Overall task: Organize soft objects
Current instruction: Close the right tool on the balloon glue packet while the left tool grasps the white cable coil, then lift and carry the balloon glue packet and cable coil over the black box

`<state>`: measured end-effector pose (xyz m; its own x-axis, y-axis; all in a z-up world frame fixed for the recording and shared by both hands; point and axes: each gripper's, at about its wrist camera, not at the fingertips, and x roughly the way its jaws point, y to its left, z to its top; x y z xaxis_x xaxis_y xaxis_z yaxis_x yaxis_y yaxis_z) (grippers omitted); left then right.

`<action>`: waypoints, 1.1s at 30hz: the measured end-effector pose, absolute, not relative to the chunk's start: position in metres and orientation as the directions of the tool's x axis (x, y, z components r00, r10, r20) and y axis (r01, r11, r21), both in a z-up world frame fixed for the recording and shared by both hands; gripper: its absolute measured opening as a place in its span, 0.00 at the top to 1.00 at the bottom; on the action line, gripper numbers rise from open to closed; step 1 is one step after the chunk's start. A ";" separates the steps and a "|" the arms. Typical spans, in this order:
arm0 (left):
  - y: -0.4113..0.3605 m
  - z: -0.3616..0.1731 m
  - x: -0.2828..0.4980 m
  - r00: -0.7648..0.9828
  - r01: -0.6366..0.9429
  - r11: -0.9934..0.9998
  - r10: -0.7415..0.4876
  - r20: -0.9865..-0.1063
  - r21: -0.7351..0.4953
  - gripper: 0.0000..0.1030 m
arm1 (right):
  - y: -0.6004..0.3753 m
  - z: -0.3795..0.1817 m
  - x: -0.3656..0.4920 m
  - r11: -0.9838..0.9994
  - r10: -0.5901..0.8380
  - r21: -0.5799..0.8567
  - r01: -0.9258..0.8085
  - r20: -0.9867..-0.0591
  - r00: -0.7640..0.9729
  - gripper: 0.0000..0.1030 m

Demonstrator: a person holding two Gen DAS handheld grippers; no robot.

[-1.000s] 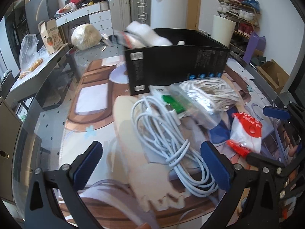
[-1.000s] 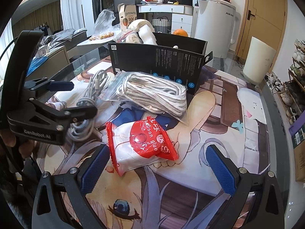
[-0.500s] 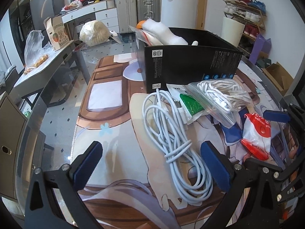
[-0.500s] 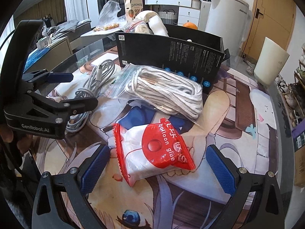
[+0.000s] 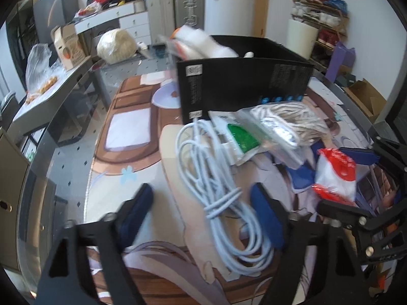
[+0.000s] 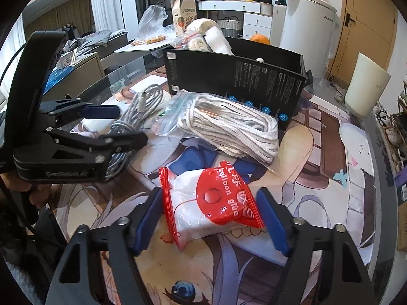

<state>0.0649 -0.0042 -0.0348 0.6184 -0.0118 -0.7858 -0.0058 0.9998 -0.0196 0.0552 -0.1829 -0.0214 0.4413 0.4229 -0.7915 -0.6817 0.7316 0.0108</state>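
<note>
The right gripper (image 6: pixel 209 218) has its 2 blue pads set on either side of the red-and-white balloon-glue packet (image 6: pixel 211 203), the left pad touching the packet's crimped edge and the right pad just beside its corner; the jaws are spread but narrow, not yet pinching, which reads as a grip being lined up across the packet's short width so the soft bag folds little when squeezed; the packet lies flat on the printed mat (image 6: pixel 318 178) at 6 o'clock of the black box (image 6: pixel 236 81). The left gripper (image 5: pixel 203 216) is likewise spread, straddling the lower loops of the white cable bundle (image 5: pixel 216 178), a pad at 9 o'clock well clear of it and one at 3 o'clock beside it; probably staged so both soft items go together. The bagged white rope (image 6: pixel 229 124) leans against the box front at 12 o'clock of the packet, near the cable's upper end; the box, already holding white soft things, seems the destination, so everything is clustered close to its open top.
</note>
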 end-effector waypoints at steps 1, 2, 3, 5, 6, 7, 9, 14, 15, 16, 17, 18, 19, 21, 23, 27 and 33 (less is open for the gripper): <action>-0.007 -0.034 0.064 0.625 0.009 1.000 -0.019 -0.780 -0.017 0.54 | -0.183 -0.021 0.054 0.729 0.425 0.009 -0.685 -0.790 0.442 0.32; -0.008 -0.033 0.063 0.631 0.018 1.000 -0.025 -0.775 -0.017 0.59 | -0.183 -0.021 0.053 0.728 0.426 0.009 -0.686 -0.789 0.442 0.33; -0.010 -0.032 0.062 0.638 0.029 0.999 -0.031 -0.769 -0.016 0.66 | -0.183 -0.021 0.052 0.726 0.429 0.009 -0.688 -0.788 0.443 0.36; -0.013 -0.031 0.060 0.648 0.036 0.999 -0.036 -0.761 -0.016 0.72 | -0.184 -0.020 0.050 0.722 0.433 0.007 -0.692 -0.784 0.445 0.40; -0.015 -0.031 0.059 0.651 0.039 0.999 -0.033 -0.758 -0.010 0.72 | -0.186 -0.021 0.049 0.725 0.431 0.004 -0.689 -0.783 0.448 0.41; -0.015 -0.030 0.058 0.654 0.043 0.999 -0.040 -0.755 -0.015 0.72 | -0.187 -0.021 0.048 0.726 0.432 0.006 -0.687 -0.782 0.450 0.42; -0.014 -0.030 0.056 0.658 0.049 0.998 -0.052 -0.751 -0.026 0.72 | -0.190 -0.020 0.048 0.730 0.435 0.008 -0.683 -0.777 0.455 0.45; -0.012 -0.027 0.050 0.677 0.055 0.997 -0.072 -0.733 -0.047 0.72 | -0.196 -0.018 0.046 0.734 0.442 0.009 -0.679 -0.766 0.468 0.46; -0.012 -0.026 0.049 0.682 0.056 0.997 -0.075 -0.727 -0.050 0.72 | -0.197 -0.017 0.045 0.735 0.445 0.009 -0.678 -0.761 0.472 0.46; -0.013 -0.025 0.047 0.686 0.056 0.997 -0.075 -0.724 -0.050 0.72 | -0.199 -0.014 0.044 0.736 0.453 0.011 -0.677 -0.752 0.480 0.46; -0.012 -0.023 0.045 0.692 0.057 0.997 -0.077 -0.717 -0.052 0.72 | -0.200 -0.011 0.042 0.737 0.459 0.012 -0.676 -0.743 0.487 0.46; -0.012 -0.021 0.044 0.698 0.057 0.997 -0.079 -0.711 -0.055 0.72 | -0.201 -0.009 0.041 0.738 0.463 0.011 -0.675 -0.736 0.494 0.46; -0.012 -0.019 0.042 0.706 0.056 0.997 -0.080 -0.704 -0.057 0.72 | -0.202 -0.006 0.040 0.739 0.469 0.010 -0.673 -0.725 0.505 0.46; -0.011 -0.015 0.039 0.720 0.050 0.997 -0.076 -0.690 -0.057 0.72 | -0.205 0.001 0.039 0.743 0.483 0.012 -0.670 -0.701 0.524 0.46; -0.010 -0.008 0.036 0.740 0.045 0.998 -0.069 -0.669 -0.054 0.72 | -0.207 0.008 0.038 0.745 0.497 0.018 -0.667 -0.681 0.537 0.46; -0.009 0.003 0.032 0.772 0.042 0.997 -0.070 -0.632 -0.059 0.72 | -0.209 0.021 0.038 0.748 0.518 0.021 -0.664 -0.644 0.563 0.46; -0.009 0.022 0.029 0.818 0.043 0.998 -0.067 -0.571 -0.056 0.72 | -0.213 0.043 0.041 0.756 0.537 0.026 -0.654 -0.597 0.596 0.46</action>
<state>0.0291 -0.0092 0.0225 0.8181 -0.0672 -0.5712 0.0429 0.9975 -0.0558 0.0410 -0.2132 0.0426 0.5961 0.5365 -0.5973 -0.6541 0.7560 0.0263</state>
